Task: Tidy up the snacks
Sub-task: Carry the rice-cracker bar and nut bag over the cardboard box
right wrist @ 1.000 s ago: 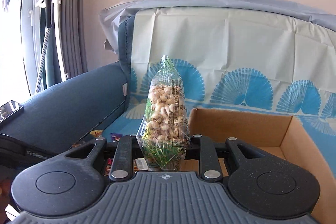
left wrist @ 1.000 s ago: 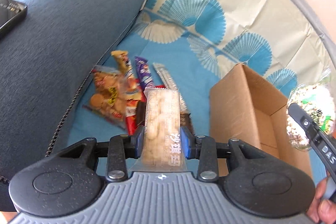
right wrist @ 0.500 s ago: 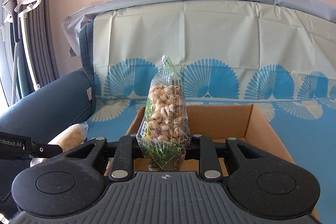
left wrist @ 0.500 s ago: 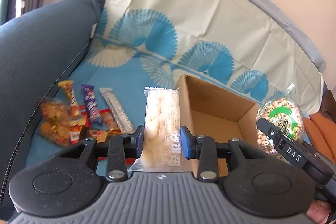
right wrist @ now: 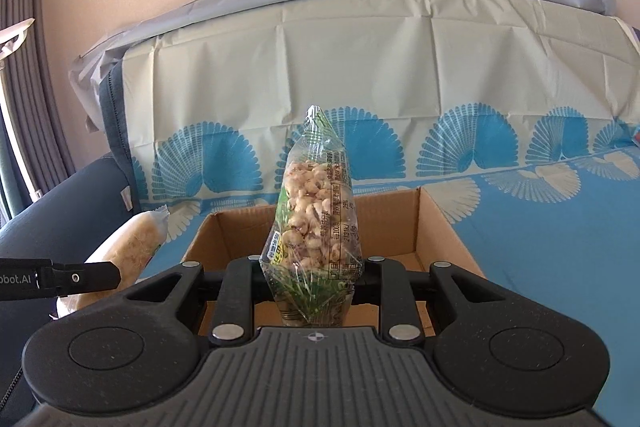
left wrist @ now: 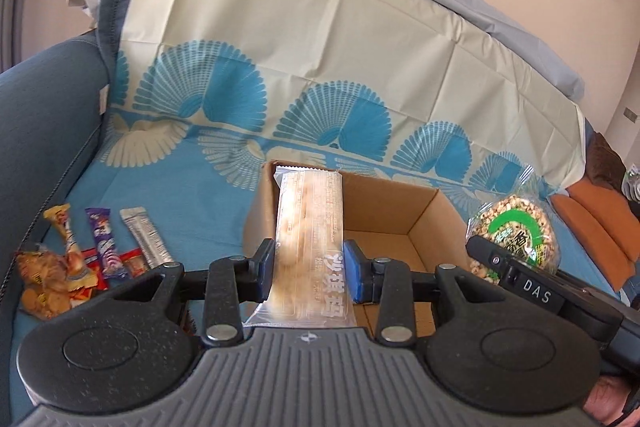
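Observation:
My left gripper is shut on a long clear-wrapped rice bar, held upright in front of the open cardboard box. My right gripper is shut on a clear bag of puffed snacks with green print, also just before the box. In the left wrist view the snack bag and the right gripper's finger show at the right. The right wrist view shows the rice bar at the left. What lies on the box floor is mostly hidden.
Several small snack packets lie on the blue patterned cover at the left, beside the dark blue sofa arm. The cover rises up the backrest behind the box. Orange cushions sit at the far right.
Both grippers have swung right with their snacks, from over the packet pile toward the box. The box now sits centred ahead of both, and the views have levelled out.

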Tool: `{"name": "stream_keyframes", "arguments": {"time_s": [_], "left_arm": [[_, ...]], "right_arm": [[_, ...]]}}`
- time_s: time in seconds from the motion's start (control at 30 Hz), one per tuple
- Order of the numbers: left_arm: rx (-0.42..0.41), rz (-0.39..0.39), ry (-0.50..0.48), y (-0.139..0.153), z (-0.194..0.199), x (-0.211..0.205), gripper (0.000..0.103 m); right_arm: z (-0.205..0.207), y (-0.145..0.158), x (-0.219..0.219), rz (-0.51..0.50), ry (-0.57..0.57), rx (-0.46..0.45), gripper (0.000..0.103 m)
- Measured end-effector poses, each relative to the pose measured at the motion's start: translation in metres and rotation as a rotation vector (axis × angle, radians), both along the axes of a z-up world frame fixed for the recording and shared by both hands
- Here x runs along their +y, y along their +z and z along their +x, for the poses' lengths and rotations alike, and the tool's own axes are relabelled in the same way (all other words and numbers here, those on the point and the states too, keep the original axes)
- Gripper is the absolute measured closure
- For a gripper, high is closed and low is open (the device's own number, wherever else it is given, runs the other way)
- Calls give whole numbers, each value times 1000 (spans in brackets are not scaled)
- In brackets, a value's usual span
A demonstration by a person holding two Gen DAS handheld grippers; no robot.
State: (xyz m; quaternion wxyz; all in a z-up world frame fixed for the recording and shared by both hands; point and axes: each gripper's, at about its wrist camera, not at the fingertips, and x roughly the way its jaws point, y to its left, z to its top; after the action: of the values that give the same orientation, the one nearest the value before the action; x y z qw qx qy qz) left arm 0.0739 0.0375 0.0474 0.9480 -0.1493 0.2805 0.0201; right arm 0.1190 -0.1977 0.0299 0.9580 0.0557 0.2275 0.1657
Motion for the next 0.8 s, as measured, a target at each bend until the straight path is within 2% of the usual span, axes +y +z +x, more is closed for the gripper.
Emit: {"name": "stream_keyframes", "arguments": {"time_s": [0.2, 0.33, 0.47, 0.8], "left_arm": [[-30, 29, -26, -1, 17, -10, 64], [2, 13, -48, -12, 19, -19, 64], [3, 28, -81, -15, 20, -30, 64], [25, -1, -77, -20, 24, -31, 64]], "right_arm": [[2, -3, 3, -11, -14, 10, 77], [2, -3, 7, -33, -9, 12, 77], [4, -2, 5, -32, -23, 14, 77], [4, -6, 7, -46, -36, 34, 77]]}}
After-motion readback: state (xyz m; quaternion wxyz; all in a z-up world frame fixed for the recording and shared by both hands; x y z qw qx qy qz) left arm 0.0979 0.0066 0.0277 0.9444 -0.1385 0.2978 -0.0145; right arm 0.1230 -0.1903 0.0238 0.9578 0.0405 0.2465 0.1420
